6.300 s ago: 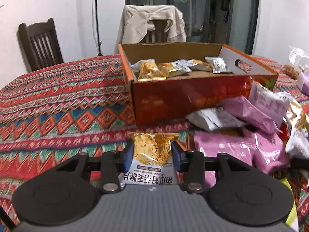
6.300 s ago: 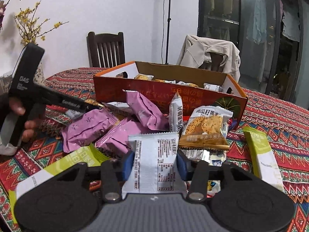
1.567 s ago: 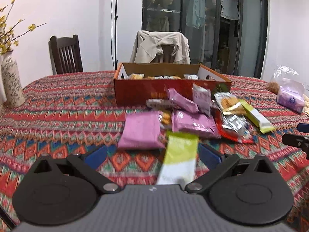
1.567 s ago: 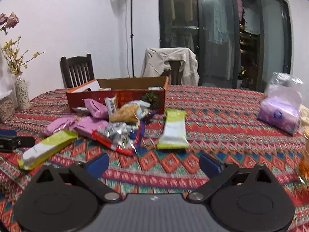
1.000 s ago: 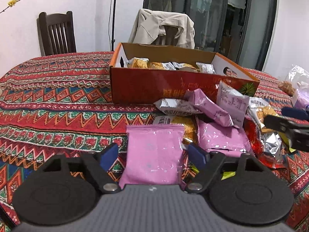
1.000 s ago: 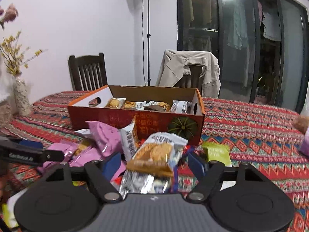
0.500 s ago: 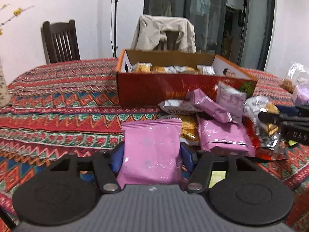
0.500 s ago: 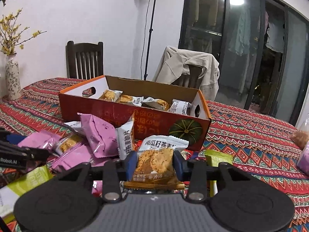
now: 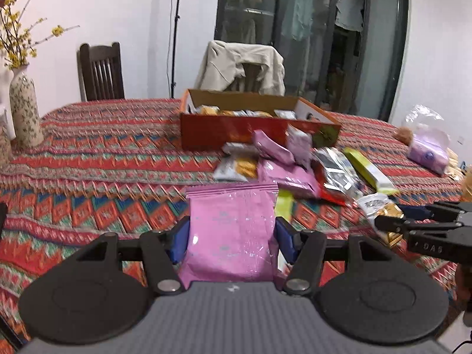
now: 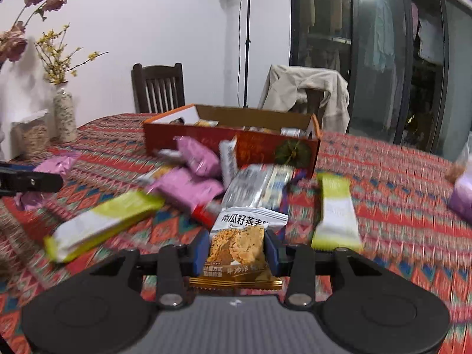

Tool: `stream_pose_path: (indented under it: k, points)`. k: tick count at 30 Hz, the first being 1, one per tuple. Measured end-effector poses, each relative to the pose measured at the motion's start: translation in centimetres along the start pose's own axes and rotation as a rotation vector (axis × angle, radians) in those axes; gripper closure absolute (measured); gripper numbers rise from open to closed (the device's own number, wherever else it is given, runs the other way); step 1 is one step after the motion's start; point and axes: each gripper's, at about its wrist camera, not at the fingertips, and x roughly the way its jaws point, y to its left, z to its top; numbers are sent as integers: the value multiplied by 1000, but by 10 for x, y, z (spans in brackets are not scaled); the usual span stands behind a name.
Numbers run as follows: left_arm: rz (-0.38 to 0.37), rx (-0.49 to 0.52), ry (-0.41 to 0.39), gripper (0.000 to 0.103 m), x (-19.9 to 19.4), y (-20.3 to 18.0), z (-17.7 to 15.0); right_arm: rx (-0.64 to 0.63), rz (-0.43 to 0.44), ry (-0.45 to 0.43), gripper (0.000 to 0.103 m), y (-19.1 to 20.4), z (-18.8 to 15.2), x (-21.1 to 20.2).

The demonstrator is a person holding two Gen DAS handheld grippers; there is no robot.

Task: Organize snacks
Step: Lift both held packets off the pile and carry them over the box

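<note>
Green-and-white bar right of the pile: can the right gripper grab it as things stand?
Probably not yet. The right gripper is shut on an orange cracker packet, so its jaws are occupied. The green-and-white bar itself lies uncovered on the tablecloth.

Both grippers' fingers clamped, tilted slightly downward

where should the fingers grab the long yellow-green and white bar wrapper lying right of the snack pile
Grip the long yellow-green and white bar wrapper across its narrow width at mid-length, coming down from above on its two long edges. It lies flat on the patterned tablecloth, apart from the snack pile, so probably both sides are free.
</note>
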Motion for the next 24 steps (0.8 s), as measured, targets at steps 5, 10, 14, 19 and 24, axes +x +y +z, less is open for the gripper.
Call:
stream_pose_path:
  k: [5,10,14,19,24]
  points:
    - [-18,15,-6,42,2,-13,0,7,5,21,63,0,-13,-8]
    - [-43,11,-22,42,8,-17,12,26,8,-7,63,-5,-12,-16]
    - [-97,10,-68,42,15,-11,41,36,29,-51,63,-15,6,-18]
    - [-141,15,-133,42,44,-1,106,15,63,-158,63,-33,57,-10]
    - [-146,-21,-119,42,100,13,168,75,157,-181,63,-64,125,37]
